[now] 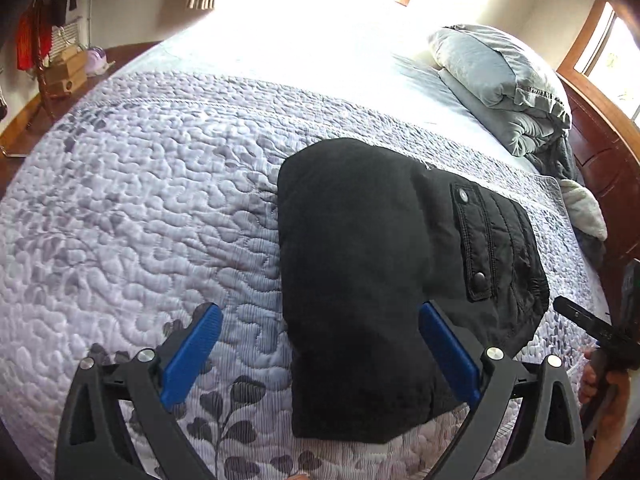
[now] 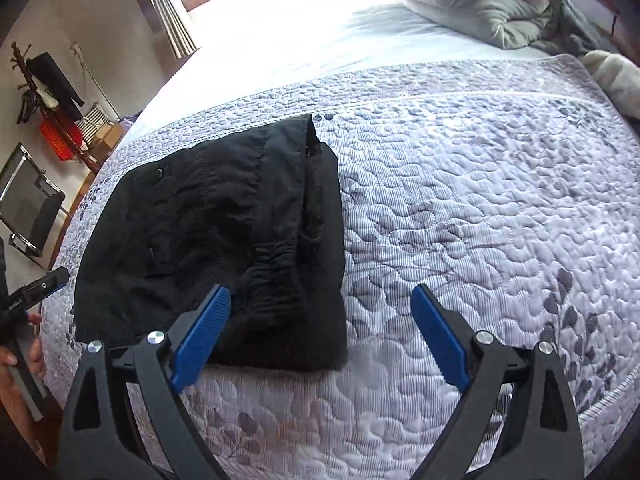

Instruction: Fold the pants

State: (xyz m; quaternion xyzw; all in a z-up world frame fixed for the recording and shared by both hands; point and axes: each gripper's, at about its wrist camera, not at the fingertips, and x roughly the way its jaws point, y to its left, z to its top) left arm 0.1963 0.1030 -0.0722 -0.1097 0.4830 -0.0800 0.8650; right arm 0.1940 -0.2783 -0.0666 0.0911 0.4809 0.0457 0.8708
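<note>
Your bed [image 1: 132,208] fills both views, its quilted lilac cover spread flat, with a heap of grey bedding [image 1: 500,84] well away at the far end. On that cover lie the black pants [image 1: 360,264], already doubled into a compact bundle whose long axis runs away from you, toward the sunlit window end. The pocket flap with its snaps [image 1: 472,240] faces up on the side toward your right hand.

Your left gripper [image 1: 320,354] is released, jaws spread wide and empty, the bundle's near end lying just ahead, mostly off its inner finger. Your right gripper [image 2: 322,334] is likewise spread wide and holds nothing, with the pants [image 2: 212,216] ahead and to its left. Neither claw looks nearer; the fisheye makes that hard to judge. Any further fold would likely go along that long axis.
</note>
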